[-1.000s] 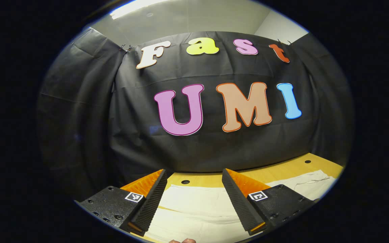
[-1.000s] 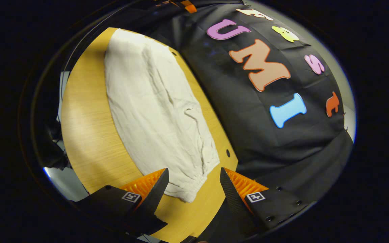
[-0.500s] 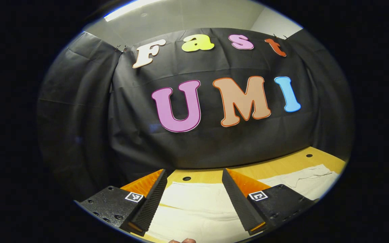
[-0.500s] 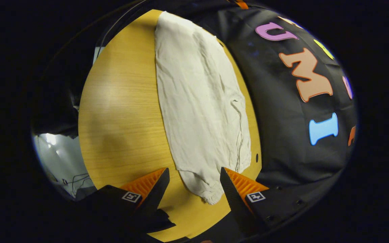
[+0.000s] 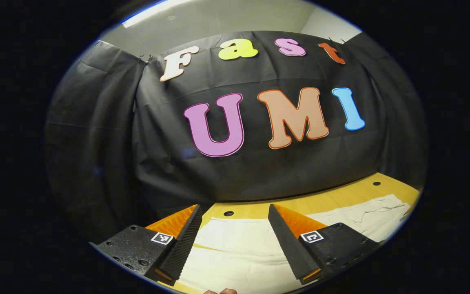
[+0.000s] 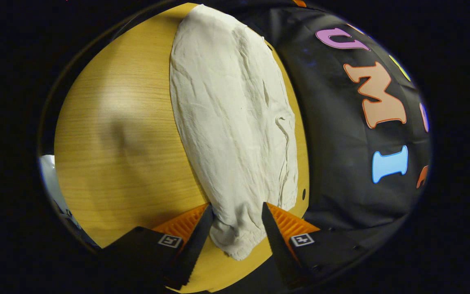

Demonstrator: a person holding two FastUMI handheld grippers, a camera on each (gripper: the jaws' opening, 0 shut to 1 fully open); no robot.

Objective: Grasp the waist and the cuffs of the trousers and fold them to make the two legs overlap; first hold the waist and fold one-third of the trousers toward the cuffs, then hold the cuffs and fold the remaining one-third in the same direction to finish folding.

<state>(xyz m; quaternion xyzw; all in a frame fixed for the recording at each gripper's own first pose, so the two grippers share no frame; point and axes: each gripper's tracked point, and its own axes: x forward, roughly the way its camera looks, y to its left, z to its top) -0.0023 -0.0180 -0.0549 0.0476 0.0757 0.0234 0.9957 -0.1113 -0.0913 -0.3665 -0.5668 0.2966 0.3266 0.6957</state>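
The cream trousers lie flat and lengthwise on the wooden table, close to the table's far edge where the black cloth wall hangs. From their single-leg width, the two legs appear already laid one over the other, so the lengthwise fold looks done and the folds in thirds are what remains.

In the right gripper view, the right gripper sits at the gathered cuff end of the trousers. Its jaws are partly open and straddle the cuffs: one finger stands just beside each side of the fabric, with the cloth bunched between them. Whether the pads actually press the cloth cannot be told, so this reads as a grasp being lined up, not a firm hold. The gripper aims along the trousers' length, which suits pulling or steadying the cuffs in that direction.

In the left gripper view, the left gripper hovers low over the opposite end of the trousers, which judging by the layout is the waist. Its jaws are wide apart with pale fabric showing between and below the fingers; nothing is gripped. It points toward the cloth wall, across the garment rather than along it, which would let it pinch the waist edge from the near side. A fingertip of the person shows at the bottom edge of that view.
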